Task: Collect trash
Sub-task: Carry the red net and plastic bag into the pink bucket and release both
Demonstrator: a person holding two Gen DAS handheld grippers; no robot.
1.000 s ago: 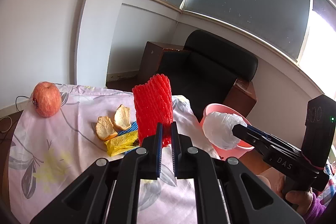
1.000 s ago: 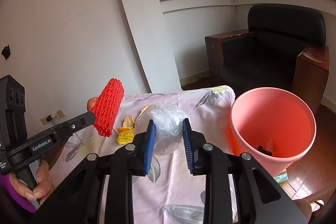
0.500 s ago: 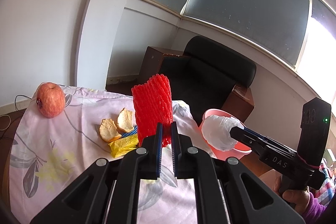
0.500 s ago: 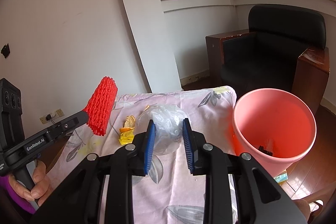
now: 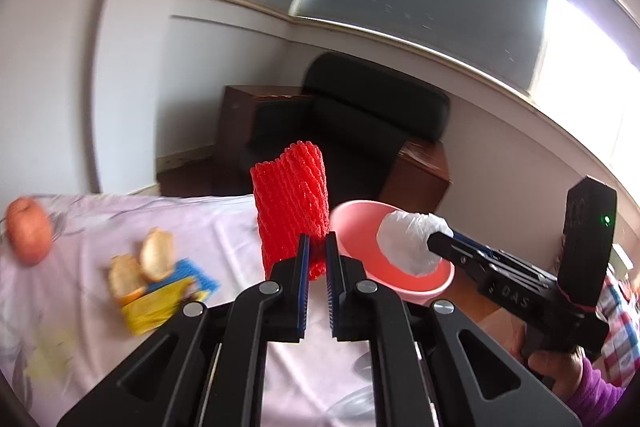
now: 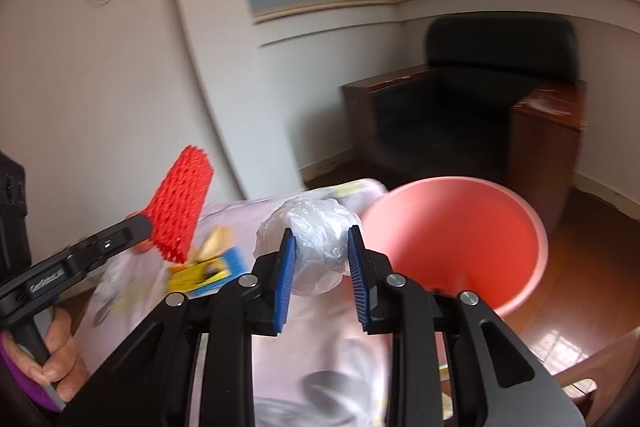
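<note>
My left gripper [image 5: 316, 251] is shut on the lower end of a red foam fruit net [image 5: 291, 205], which stands upright above the table. In the right wrist view the same red net [image 6: 182, 205] sticks out of the left gripper [image 6: 150, 225] at the left. My right gripper [image 6: 320, 249] is shut on a crumpled white plastic bag [image 6: 312, 239], held just left of the pink bin [image 6: 460, 239]. From the left wrist view the white bag [image 5: 410, 241] hangs over the pink bin's [image 5: 356, 227] mouth, at the tip of the right gripper [image 5: 436, 241].
On the flowered tablecloth [image 5: 92, 323] lie orange peels [image 5: 138, 267], a yellow wrapper [image 5: 154, 305] and a blue net piece [image 5: 200, 275]. An apple [image 5: 28, 235] sits at the far left. A black armchair [image 5: 360, 131] stands behind the table. A hand [image 6: 60, 355] grips the left handle.
Both grippers have swung to the right with their loads. The bin now sits closer behind the red net and the white bag, and the apple has slid to the left edge.
</note>
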